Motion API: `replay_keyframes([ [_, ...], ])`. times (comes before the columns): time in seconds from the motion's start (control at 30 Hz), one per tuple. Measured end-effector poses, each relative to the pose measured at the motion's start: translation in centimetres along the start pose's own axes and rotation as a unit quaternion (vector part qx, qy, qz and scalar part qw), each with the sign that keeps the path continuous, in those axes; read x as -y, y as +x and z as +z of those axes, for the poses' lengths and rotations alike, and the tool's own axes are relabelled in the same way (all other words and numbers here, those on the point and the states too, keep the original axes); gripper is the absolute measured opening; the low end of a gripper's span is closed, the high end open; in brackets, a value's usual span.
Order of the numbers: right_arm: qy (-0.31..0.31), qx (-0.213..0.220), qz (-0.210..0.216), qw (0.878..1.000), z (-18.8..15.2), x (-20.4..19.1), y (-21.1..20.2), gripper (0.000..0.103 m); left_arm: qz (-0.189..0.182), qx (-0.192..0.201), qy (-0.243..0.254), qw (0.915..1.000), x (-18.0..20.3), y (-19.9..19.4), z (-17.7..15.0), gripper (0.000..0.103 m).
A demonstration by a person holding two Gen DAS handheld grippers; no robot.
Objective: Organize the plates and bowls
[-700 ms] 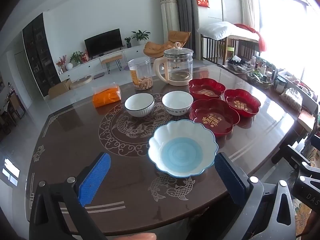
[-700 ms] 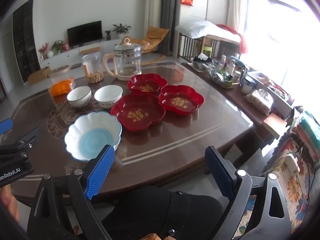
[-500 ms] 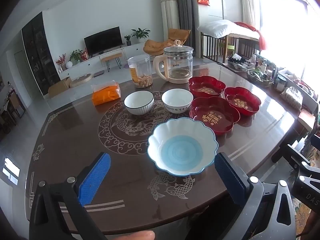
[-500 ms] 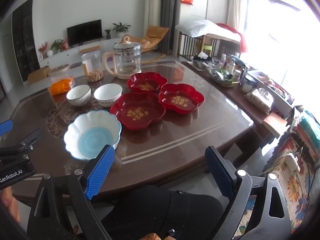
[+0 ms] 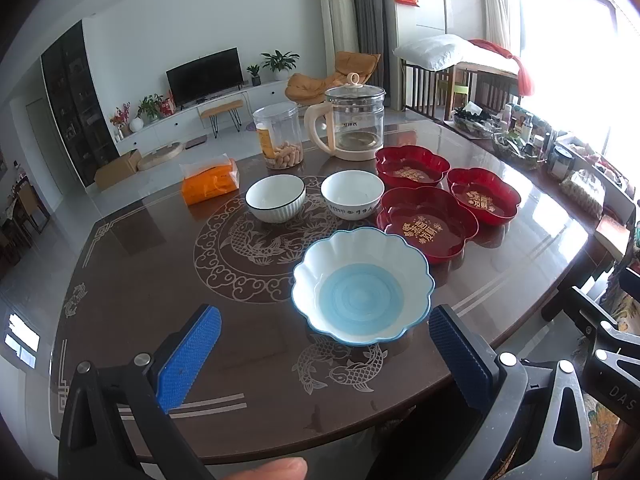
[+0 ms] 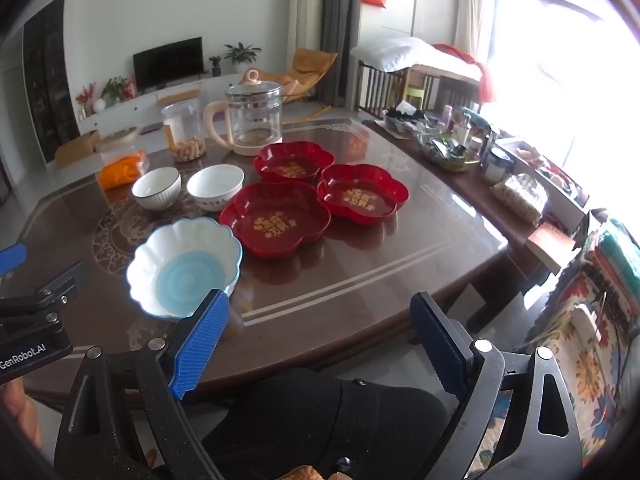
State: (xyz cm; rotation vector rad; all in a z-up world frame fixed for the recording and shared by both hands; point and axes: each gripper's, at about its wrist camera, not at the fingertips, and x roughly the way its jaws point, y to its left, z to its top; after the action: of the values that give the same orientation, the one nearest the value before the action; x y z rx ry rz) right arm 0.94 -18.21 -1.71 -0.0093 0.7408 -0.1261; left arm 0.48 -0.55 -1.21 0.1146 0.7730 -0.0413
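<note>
Jaws of the left gripper [image 5: 324, 354] spread wide and empty, angled down over the near edge of the bench [image 5: 160, 288]; jaws of the right gripper [image 6: 320, 340] likewise wide apart, holding nothing, hanging off the bench's near right corner. Just beyond the left pair: a scalloped blue-and-white bowl [image 5: 362, 286], upright and empty, alone on the dark glossy top. Likely glazed ceramic, so stiff, fairly heavy, slick and chip-prone; best pinched across the fluted rim at one side, one pad inside and one outside, squeezed gently. Farther back, side by side but apart: a ribbed white bowl [image 5: 275, 198] and a plain white bowl [image 5: 352, 195], probably the same brittle ware, small enough for a rim pinch and perhaps nestable. To the right, three red flower-shaped plates [image 6: 275, 218] clustered close, edges nearly touching; seemingly light lacquered plastic, shallow, glossy, prone to sliding on the polished top; upturned lip the only purchase. Behind all: glass kettle [image 5: 354, 122], snack jar [image 5: 279, 136], orange packet [image 5: 210, 182].
</note>
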Motion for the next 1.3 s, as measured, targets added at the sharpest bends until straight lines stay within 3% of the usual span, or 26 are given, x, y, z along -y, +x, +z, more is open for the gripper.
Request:
replay_keyframes([
  [1.3, 0.0, -0.003, 0.001, 1.0, -1.1, -0.7, 0.6, 0.094, -0.009, -0.01, -0.002, 0.9999, 0.0, 0.4, -0.5, 0.103],
])
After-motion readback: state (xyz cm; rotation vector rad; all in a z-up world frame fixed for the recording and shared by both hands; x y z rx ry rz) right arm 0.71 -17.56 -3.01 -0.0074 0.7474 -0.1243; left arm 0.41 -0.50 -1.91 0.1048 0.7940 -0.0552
